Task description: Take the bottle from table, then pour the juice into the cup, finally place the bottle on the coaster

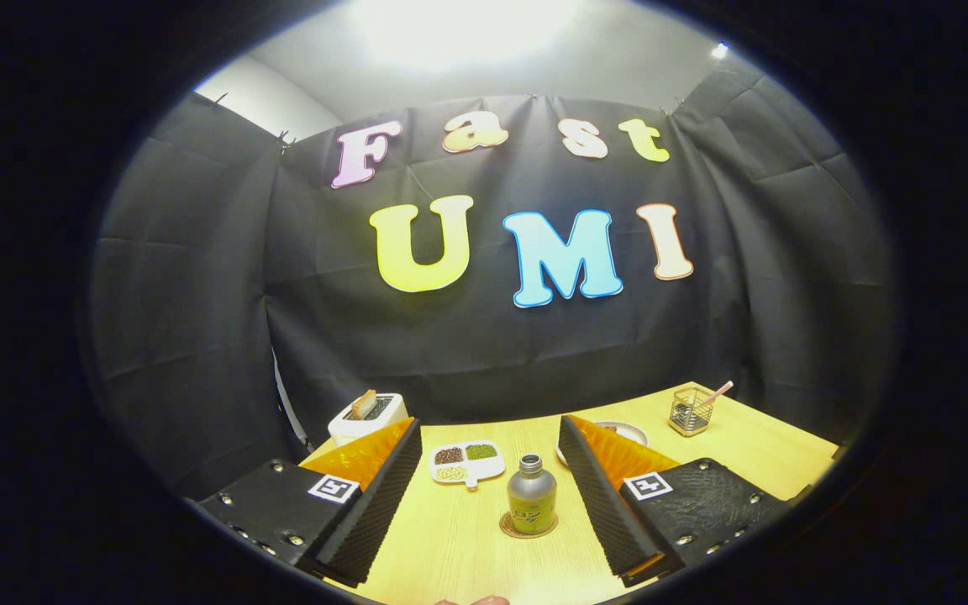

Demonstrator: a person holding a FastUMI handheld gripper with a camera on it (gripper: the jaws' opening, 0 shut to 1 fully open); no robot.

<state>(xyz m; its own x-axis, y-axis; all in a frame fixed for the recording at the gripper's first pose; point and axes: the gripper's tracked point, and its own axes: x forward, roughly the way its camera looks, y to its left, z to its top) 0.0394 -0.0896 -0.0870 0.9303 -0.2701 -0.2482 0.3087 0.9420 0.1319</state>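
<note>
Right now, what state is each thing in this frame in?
Gripper: open, fingers wide apart, touching nothing.
Bottle: upright, capped, standing on the coaster, between the fingers.
Toaster: a slice of bread sticking up from its slot.
Divided dish: flat on the table, compartments filled.
Plate: partly hidden behind one finger.
Wire holder: upright, a stick leaning in it.

The bottle (531, 494) stands upright on the coaster (528, 526) on the table (467, 555), low in the centre of the frame, between the open fingers of the gripper (486, 489). Behind it to the left lies a divided dish (467, 462), further left a toaster (368, 417). At right, a plate (628, 432) and a wire holder (691, 410).
</note>
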